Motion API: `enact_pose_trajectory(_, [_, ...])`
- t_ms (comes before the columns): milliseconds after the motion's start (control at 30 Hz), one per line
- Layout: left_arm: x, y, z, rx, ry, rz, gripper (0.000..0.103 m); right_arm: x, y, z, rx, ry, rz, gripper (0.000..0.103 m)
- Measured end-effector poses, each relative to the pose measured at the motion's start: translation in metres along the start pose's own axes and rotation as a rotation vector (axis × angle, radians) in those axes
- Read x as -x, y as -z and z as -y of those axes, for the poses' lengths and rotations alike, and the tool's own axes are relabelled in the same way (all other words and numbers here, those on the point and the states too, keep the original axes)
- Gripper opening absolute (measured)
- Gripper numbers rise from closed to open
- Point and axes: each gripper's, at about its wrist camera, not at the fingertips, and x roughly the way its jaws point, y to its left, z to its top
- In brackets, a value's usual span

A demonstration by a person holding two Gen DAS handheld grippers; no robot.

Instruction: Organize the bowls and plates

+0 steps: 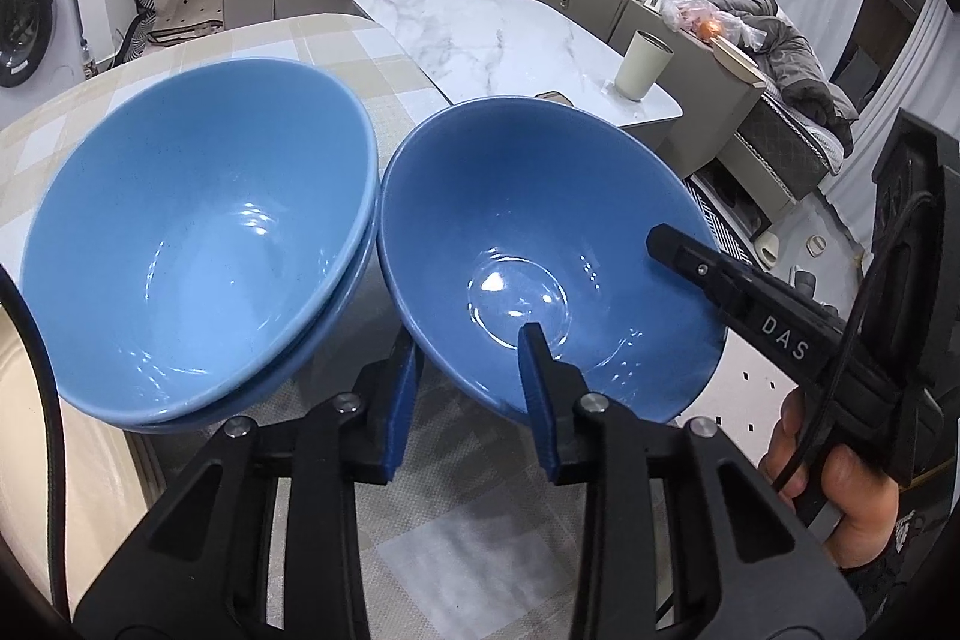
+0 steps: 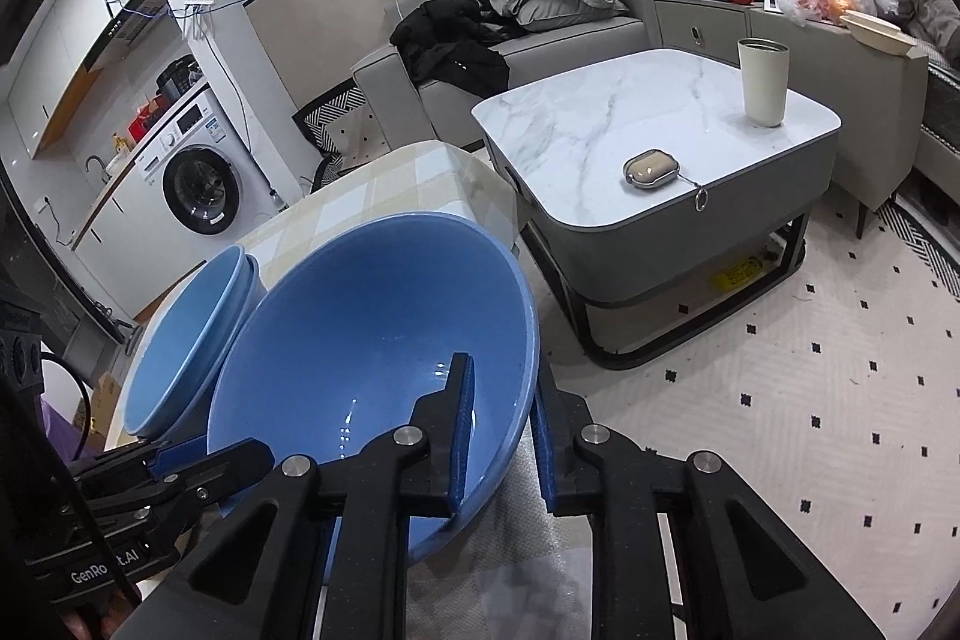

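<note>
Right gripper (image 2: 498, 424) jaws straddle the blue bowl's (image 2: 360, 340) rim beside 2 stacked bowls (image 2: 180, 340).

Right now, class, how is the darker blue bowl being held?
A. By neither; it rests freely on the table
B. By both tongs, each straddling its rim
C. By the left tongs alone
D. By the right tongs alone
B: the left tongs and the right tongs each have one finger inside and one outside the rim of the darker blue bowl.
</note>
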Motion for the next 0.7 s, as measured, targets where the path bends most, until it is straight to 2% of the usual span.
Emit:
enact_pose_trajectory(367, [0.012,-0.001,0.01,-0.028,-0.004,0.031,0.029,0.014,-0.003,0.001,0.015,0.011,0.015,0.019])
enact_pose_trajectory(700, [0.041,-0.003,0.019,-0.053,0.01,0.071,0.029,0.034,-0.006,-0.002,0.026,0.018,0.055,0.019])
